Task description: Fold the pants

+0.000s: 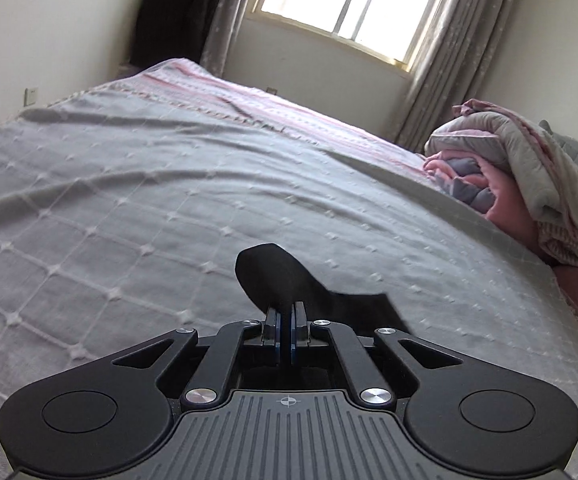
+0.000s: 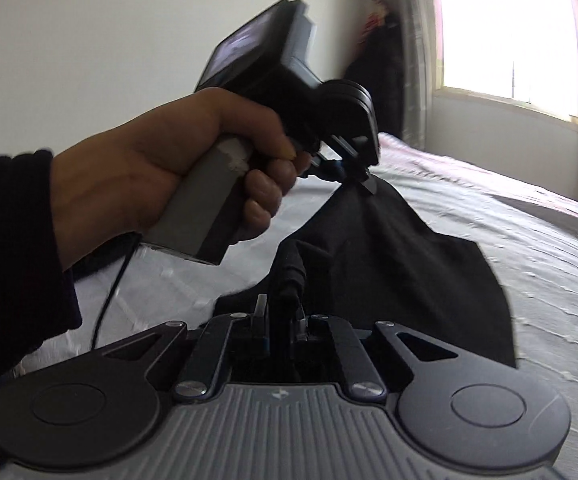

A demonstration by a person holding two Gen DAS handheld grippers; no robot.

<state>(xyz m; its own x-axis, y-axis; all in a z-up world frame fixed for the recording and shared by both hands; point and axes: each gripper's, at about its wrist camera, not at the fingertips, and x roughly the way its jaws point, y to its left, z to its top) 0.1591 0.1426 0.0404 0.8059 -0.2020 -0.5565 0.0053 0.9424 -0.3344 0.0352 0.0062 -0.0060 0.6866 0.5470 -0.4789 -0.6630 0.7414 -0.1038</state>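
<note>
Bedspread (image 1: 137, 200) fills the left wrist view, grey with a pale diamond quilting, rumpled into long shallow creases, and a pink-striped band runs along its far side. Over on the right of the bed, a heap of bedding (image 1: 529, 176) in grey and pink is bundled up against a grey pillow. Behind it all, a bright window (image 1: 353, 0) with pale curtains (image 1: 441, 60) either side, cream walls, a wall socket (image 1: 31, 96) low on the left, and something dark hanging in the far corner.

Down front, the left gripper (image 1: 287, 320) has its jaws pinched almost together on a fold of the black pants (image 1: 273, 272), the cloth bulging up past the blue-edged pads.

Switch to the right wrist view: the right gripper (image 2: 283, 312) is clamped narrow on a bunched, rolled edge of the pants (image 2: 389, 256) too. The fabric spreads out from there, dark and draped, lifted off the bed (image 2: 549, 248) between the two grips and trailing down onto the grey cover at the right. Up ahead, the left hand (image 2: 161, 168), in a dark sleeve, squeezes the grey handle of the other tool, whose tips bite the pants at a raised peak. A thin black cable hangs below that handle. The window glows at upper right, with motion blur around it.
</note>
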